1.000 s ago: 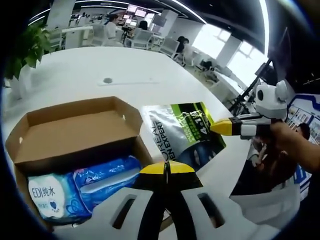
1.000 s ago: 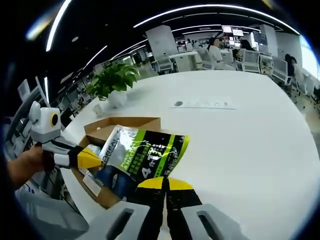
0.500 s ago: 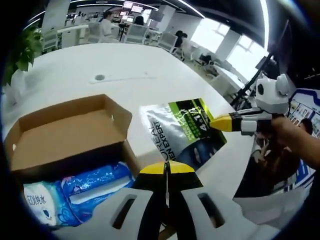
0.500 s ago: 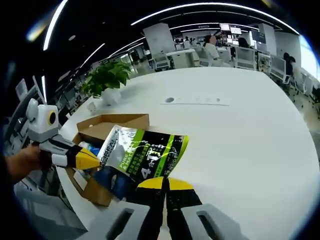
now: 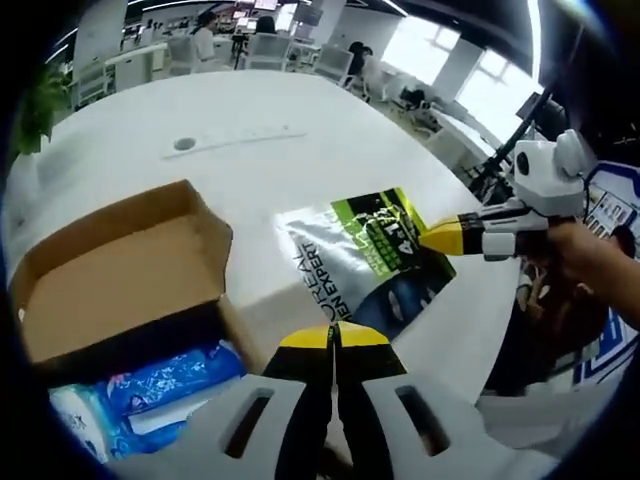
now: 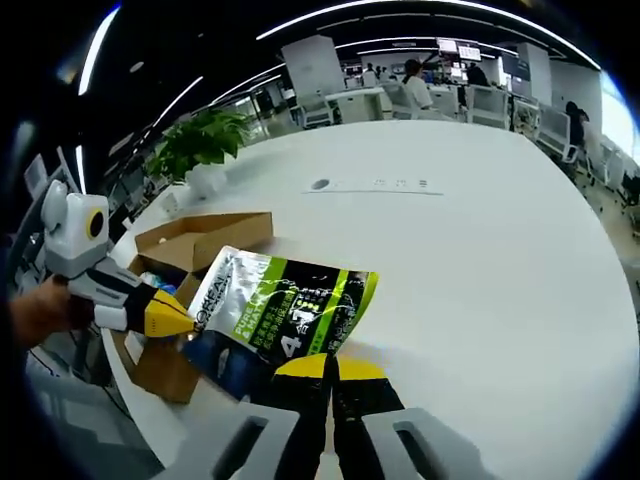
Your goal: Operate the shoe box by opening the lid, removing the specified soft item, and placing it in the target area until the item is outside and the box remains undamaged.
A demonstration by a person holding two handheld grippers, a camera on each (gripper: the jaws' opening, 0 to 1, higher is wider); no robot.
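Observation:
A soft silver, green and black pouch [image 5: 365,265] hangs between both grippers over the white table [image 5: 250,170]. My left gripper [image 5: 335,340] is shut on its lower edge. The right gripper [image 5: 432,238] comes in from the right and is shut on the pouch's far corner. In the right gripper view the pouch [image 6: 285,315] spreads above my shut right gripper [image 6: 330,367], and the left gripper [image 6: 180,322] pinches its left corner. The open cardboard shoe box [image 5: 110,280] sits to the left, with blue wipe packs [image 5: 150,385] inside. The box [image 6: 190,240] lies behind the pouch, to its left.
A round socket cover [image 5: 184,144] is set into the table beyond the box. A potted plant [image 6: 200,145] stands near the far table edge. The table's rim curves close behind the right gripper. Chairs, desks and people fill the office beyond.
Both grippers have carried the pouch away from the box, out over bare table. The box now sits further left and lower in both views.

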